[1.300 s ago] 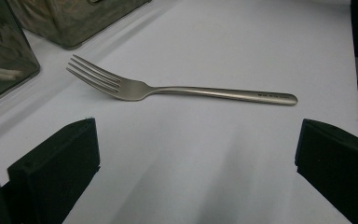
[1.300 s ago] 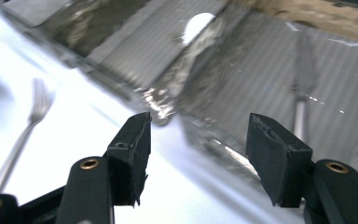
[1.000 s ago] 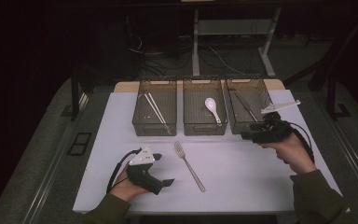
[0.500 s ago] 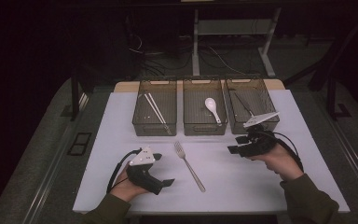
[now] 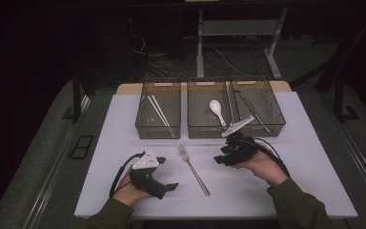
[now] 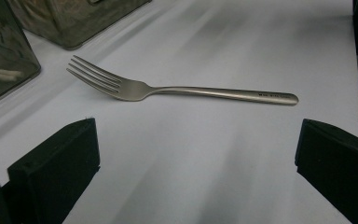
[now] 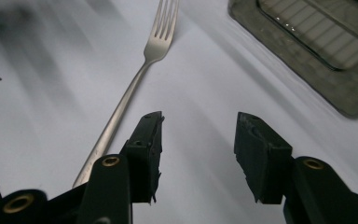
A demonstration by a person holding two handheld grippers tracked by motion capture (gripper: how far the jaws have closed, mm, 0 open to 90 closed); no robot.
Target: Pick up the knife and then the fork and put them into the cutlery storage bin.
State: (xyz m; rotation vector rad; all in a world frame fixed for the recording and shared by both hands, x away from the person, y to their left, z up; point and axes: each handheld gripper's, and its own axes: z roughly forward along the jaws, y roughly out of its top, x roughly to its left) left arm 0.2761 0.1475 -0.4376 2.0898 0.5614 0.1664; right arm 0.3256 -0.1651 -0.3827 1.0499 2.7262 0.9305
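A metal fork (image 5: 193,169) lies on the white mat, tines toward the bins. My left gripper (image 5: 167,174) rests on the mat just left of the fork, jaws wide open and empty; in the left gripper view the fork (image 6: 182,91) lies crosswise ahead of the jaws (image 6: 196,163). My right gripper (image 5: 219,159) hovers low to the right of the fork and points at it. Its jaws (image 7: 200,140) are partly open, have just been closing, and have nothing between them. In the right gripper view the fork's handle (image 7: 135,88) runs past the outside of the left jaw.
Three clear bins stand in a row behind the fork: the left (image 5: 145,112) with chopsticks (image 5: 159,114), the middle (image 5: 205,131) with a white spoon (image 5: 216,109), the right (image 5: 274,112) with dark utensils. The white mat (image 5: 119,143) covers the table, and a bin corner (image 7: 307,51) lies near my right gripper.
My right hand has moved left and toward the near side, from in front of the right bin to beside the fork, and its jaws have narrowed. The left hand and the fork stayed still.
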